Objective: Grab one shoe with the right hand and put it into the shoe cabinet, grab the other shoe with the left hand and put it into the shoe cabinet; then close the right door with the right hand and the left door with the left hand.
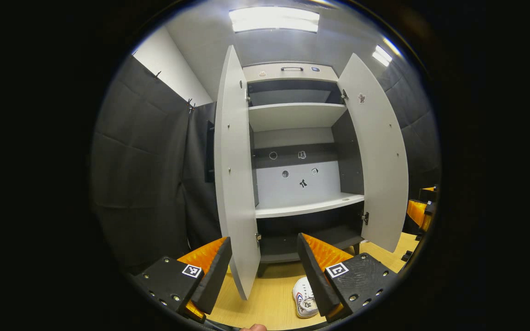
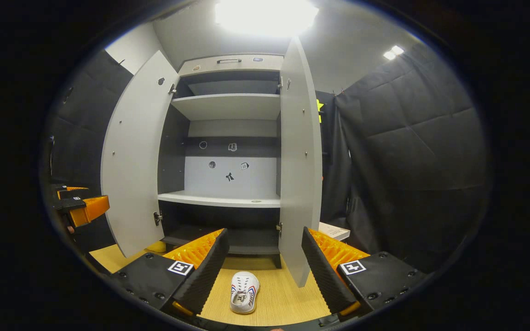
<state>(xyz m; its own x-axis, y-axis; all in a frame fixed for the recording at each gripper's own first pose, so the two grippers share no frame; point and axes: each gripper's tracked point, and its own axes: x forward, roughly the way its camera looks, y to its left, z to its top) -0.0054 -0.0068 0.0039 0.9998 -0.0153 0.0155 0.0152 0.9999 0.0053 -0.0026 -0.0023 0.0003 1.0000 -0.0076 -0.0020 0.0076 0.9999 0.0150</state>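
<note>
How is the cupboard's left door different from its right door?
In the left gripper view, the left door shows its thin edge, so it looks narrow, while the right door shows its broad inner face. The left door stands between the left gripper's fingers; the right door stands off to the side. The right door has a small sticker near its top. Both are pale grey, tall and wide open.

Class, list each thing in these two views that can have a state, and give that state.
Left door: open.
Right door: open.
Shoe: on the floor, outside the cabinet.
Left gripper: open, empty.
Right gripper: open, empty.
Middle shelf: no shoe on it.
</note>
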